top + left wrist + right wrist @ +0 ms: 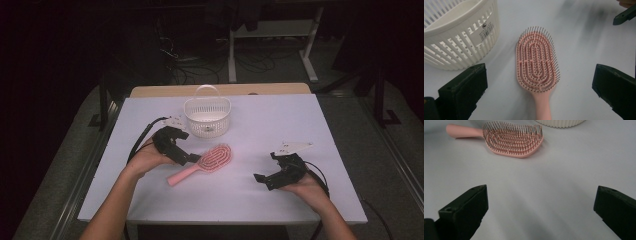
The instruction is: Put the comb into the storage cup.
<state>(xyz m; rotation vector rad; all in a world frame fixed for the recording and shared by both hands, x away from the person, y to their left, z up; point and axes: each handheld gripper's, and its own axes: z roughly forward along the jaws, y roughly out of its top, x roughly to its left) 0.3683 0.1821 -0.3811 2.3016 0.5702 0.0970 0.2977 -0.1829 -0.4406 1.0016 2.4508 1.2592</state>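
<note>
Left gripper (539,87) jaws open, pink hairbrush (537,67) lying between them, untouched

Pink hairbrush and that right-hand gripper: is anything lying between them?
Nothing. In the right gripper view, only bare white table stretches from the open right gripper to the pink hairbrush; the high view shows the same gap.

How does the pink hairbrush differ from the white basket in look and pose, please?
The hairbrush is pink, flat and long-handled, lying bristles up; the basket is white, round and deep, standing upright with its looped handle raised. The hairbrush lies in front of the open left gripper; the basket sits farther back. Both rest on the white table.
</note>
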